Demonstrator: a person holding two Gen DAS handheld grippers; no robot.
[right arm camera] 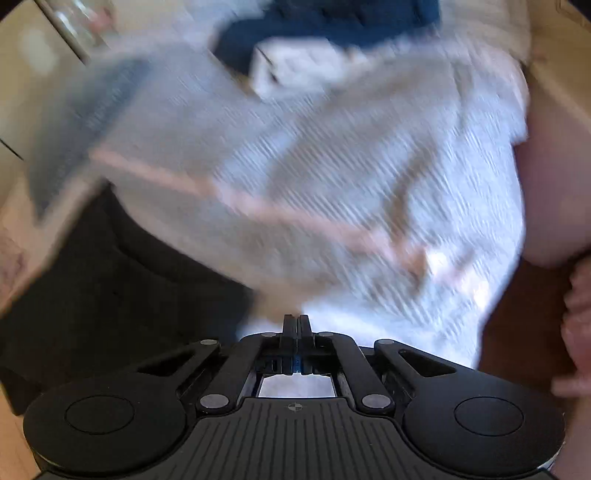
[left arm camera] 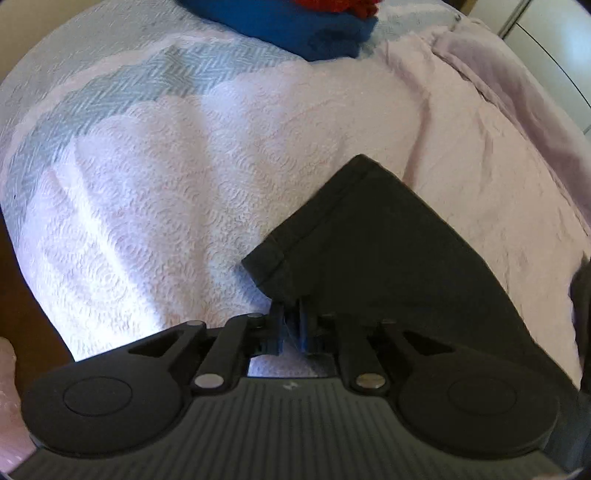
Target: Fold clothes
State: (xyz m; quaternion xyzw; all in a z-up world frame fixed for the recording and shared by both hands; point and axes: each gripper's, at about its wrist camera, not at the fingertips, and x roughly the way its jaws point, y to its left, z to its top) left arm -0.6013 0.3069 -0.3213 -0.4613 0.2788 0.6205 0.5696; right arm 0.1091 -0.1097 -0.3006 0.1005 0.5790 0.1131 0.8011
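Left gripper (left arm camera: 291, 314) jaws were pinched on the dark garment (left arm camera: 369, 251) at its hemmed corner, over the bedspread (left arm camera: 147, 184) middle. Right gripper (right arm camera: 295, 325) jaws were closed, apparently empty; view blurred. Best to keep the hem taut and align edges.

Open bedspread (left arm camera: 155, 206) extends left of and beyond the black garment (left arm camera: 388, 251), unobstructed. Folded blue clothing (left arm camera: 295, 29) blocks the far edge; a rumpled pink sheet (left arm camera: 517, 96) bounds the right.

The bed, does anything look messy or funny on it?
Yes. The bedspread is rumpled into ridges, and a pink sheet lies bunched at its far right. The dark garment, pinched by the left gripper, is still unfolded.
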